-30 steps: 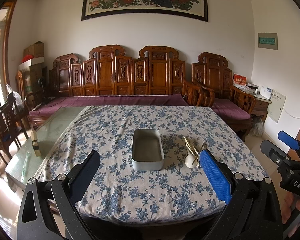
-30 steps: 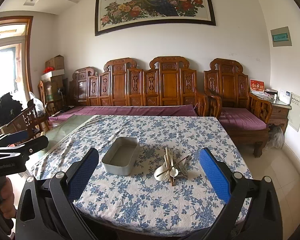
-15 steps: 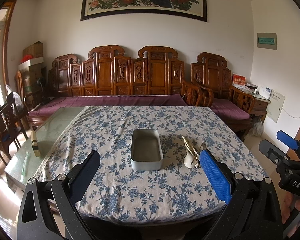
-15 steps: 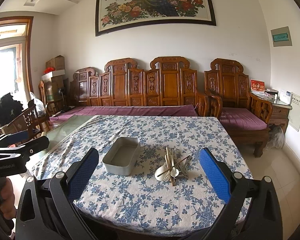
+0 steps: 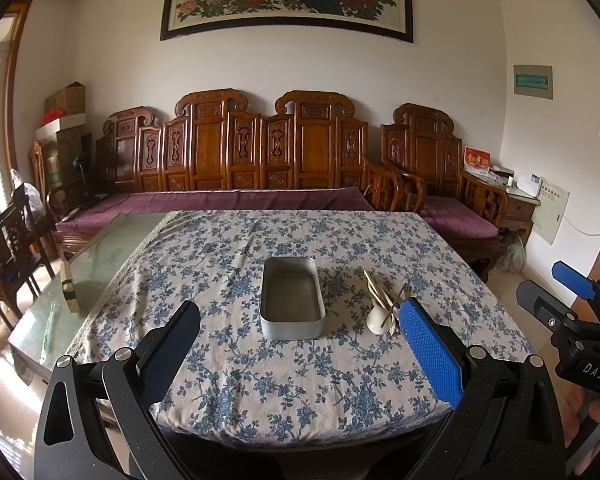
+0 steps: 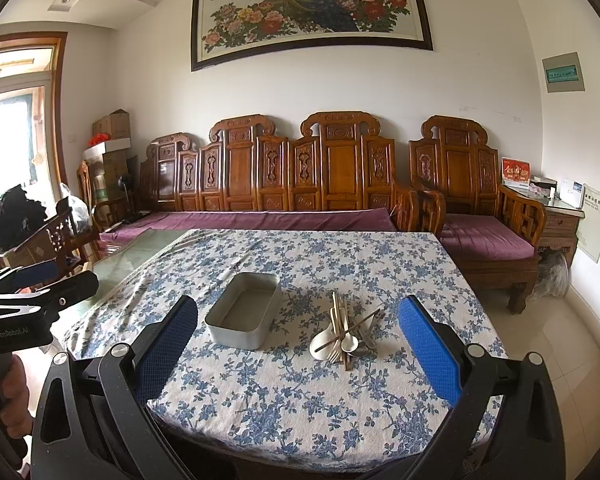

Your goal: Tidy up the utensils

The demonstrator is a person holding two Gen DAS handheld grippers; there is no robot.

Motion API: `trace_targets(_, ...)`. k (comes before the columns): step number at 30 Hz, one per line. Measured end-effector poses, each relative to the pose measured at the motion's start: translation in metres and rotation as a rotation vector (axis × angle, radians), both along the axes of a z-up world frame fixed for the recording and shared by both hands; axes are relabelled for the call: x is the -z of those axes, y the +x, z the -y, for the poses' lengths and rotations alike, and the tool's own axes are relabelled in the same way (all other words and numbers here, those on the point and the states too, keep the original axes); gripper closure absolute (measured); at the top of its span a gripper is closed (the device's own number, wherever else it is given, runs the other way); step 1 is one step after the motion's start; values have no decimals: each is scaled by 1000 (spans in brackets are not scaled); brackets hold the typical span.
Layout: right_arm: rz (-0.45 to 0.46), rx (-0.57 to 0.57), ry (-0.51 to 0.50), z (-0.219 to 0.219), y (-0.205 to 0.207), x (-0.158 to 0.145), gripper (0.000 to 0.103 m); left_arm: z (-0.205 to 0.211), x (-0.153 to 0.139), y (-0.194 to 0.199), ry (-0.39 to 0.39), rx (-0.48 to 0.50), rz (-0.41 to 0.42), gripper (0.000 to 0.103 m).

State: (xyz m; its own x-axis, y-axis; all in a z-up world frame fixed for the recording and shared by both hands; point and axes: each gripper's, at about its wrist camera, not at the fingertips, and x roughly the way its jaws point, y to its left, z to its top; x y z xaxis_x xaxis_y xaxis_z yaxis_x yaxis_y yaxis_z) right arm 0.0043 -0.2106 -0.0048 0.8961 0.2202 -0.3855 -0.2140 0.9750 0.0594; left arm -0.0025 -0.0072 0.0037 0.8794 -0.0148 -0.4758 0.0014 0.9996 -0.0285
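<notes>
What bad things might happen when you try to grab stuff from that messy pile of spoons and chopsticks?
The utensil pile is tangled: one chopstick lies across the spoons and fork, so lifting one piece may drag or flick others onto the tablecloth. The thin chopsticks could slip from the wide-open right gripper. The light-looking metal tin may slide if bumped.

A sitting room with carved wooden seating

White walls [image 6: 480, 80] carried a framed peacock painting [image 6: 312, 10] above a carved wooden sofa [image 6: 300, 172] with purple cushions; cardboard boxes [image 6: 110, 124] stood stacked in the left corner, daylight entered a doorway [image 6: 12, 128], pale floor tiles [image 6: 560, 344].
</notes>
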Motion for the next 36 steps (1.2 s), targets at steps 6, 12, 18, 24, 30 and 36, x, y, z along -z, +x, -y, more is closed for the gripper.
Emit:
trace_targets(6, -23, -2, -5, 0, 7, 10, 2, -3, 12, 15, 3, 3, -38, 6)
trace_targets(12, -72, -11, -17, 7, 32, 31, 5, 0, 37, 49, 12, 44, -105, 6)
trace_targets(18, -136, -13, -39, 18, 66, 57, 14, 8, 58, 83, 16, 89, -153, 6)
trace_targets(24, -196, -13, -43, 31, 100, 82, 19, 17, 76, 114, 14, 132, -193, 6)
trace_targets(30, -253, -13, -41, 41, 128, 109, 23, 30, 93, 137, 22, 170, -229, 6)
trace_targets(36, -314, 14, -36, 52, 160, 144, 29, 43, 111, 159, 14, 228, -262, 6)
